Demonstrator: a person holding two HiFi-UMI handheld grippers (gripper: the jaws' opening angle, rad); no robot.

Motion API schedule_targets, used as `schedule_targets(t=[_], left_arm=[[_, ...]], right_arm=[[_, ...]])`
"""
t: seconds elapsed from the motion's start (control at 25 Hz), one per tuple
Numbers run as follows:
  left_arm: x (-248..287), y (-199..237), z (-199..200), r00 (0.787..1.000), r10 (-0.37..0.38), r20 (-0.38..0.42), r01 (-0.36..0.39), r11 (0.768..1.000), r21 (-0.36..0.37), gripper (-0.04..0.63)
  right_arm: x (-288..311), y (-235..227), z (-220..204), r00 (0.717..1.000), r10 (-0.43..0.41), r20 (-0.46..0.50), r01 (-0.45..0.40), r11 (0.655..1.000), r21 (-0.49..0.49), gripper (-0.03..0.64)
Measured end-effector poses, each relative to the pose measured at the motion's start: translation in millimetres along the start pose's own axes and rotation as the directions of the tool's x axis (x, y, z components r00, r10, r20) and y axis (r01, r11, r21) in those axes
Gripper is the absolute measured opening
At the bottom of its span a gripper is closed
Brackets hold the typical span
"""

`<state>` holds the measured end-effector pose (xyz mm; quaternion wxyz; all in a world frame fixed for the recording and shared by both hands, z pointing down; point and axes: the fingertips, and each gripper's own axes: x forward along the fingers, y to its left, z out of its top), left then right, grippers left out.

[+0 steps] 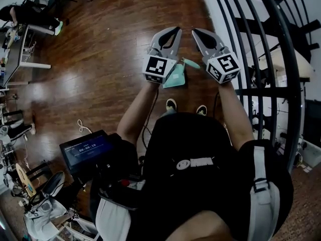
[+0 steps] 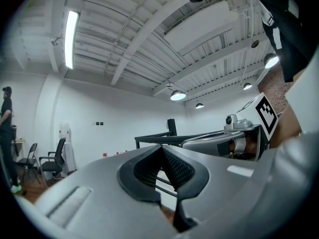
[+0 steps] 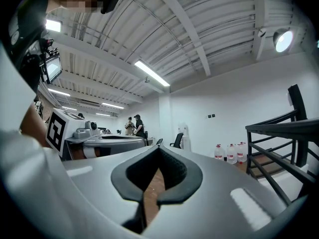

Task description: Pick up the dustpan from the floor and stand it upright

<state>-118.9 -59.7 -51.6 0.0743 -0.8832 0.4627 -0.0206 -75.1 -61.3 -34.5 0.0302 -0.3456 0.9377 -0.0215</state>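
Teal dustpan (image 1: 176, 74), 6 o'clock from left gripper (image 1: 174, 33) and right gripper (image 1: 196, 34), both closed empty; unopened, they'd likely shove it.

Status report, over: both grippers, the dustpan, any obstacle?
Left gripper and right gripper shut, empty, side by side. Dustpan on the floor beneath them, untouched. Black railing close on the right.
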Motion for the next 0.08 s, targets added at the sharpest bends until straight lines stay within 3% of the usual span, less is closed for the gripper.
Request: schedule_targets(t=[0.08], left_arm=[[1.5,-0.7,1.6,1.0,-0.002,0.006,0.002,1.0,-0.002,0.011]], right_arm=[[-1.0,-1.2,0.3,1.0,-0.002,-0.002,0.002,1.0,0.0,0.0]])
